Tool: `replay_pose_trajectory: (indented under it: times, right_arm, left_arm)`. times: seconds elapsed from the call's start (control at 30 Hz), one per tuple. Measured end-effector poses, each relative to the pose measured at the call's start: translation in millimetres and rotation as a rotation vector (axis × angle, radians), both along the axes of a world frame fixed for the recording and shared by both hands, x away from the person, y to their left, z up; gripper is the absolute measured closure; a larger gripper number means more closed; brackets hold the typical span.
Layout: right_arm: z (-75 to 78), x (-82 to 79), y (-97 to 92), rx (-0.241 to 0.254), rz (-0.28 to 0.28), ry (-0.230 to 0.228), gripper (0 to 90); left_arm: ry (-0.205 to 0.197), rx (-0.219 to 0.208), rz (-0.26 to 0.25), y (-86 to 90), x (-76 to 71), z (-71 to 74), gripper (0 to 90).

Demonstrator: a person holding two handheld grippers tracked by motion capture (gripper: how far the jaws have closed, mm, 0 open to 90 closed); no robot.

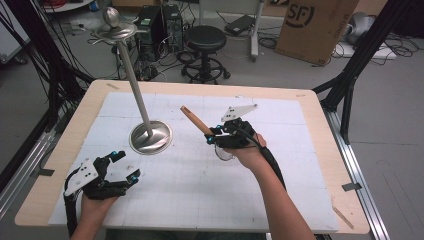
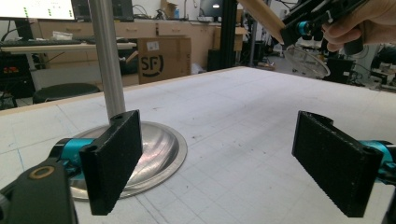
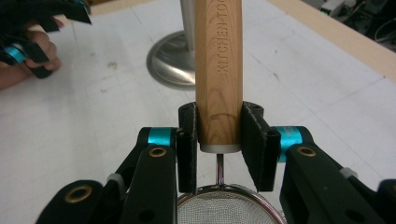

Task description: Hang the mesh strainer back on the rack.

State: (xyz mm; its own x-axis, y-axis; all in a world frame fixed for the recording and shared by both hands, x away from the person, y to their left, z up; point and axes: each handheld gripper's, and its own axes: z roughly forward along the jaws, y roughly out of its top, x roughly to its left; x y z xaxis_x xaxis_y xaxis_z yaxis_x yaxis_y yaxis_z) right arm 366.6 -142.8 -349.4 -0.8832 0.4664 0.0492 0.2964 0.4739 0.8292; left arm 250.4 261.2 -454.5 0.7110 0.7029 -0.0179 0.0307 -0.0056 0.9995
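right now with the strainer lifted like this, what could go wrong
The right gripper clamps the strainer only at the handle's lower end, so the smooth wood might slip or swing. The handle points toward the stand; swinging it could knock the pole. The left gripper sits open beside the stand's base and might get bumped.
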Motion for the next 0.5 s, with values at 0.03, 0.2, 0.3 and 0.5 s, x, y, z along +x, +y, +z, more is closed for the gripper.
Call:
replay_pose_trajectory:
  times: [0.03, 0.2, 0.3, 0.5]
  right_arm:
    - [3.0, 0.0, -0.6, 0.015, 0.002, -0.007, 68.5]
    - [11.4, 0.7, -1.2, 0.041, 0.000, -0.016, 68.4]
    - [18.0, 1.6, -0.5, 0.058, 0.010, -0.024, 68.4]
    - [31.8, 3.8, 2.7, 0.070, 0.027, -0.049, 68.4]
  left_arm:
    - [0.001, 0.000, 0.001, 0.1, 0.0, 0.0, 16.7]
    - [-0.001, 0.001, -0.001, 0.2, 0.1, 0.0, 16.7]
    - [0.001, 0.000, 0.000, 0.2, 0.0, 0.0, 16.7]
    - [0.000, 0.000, 0.001, 0.2, 0.0, 0.0, 16.7]
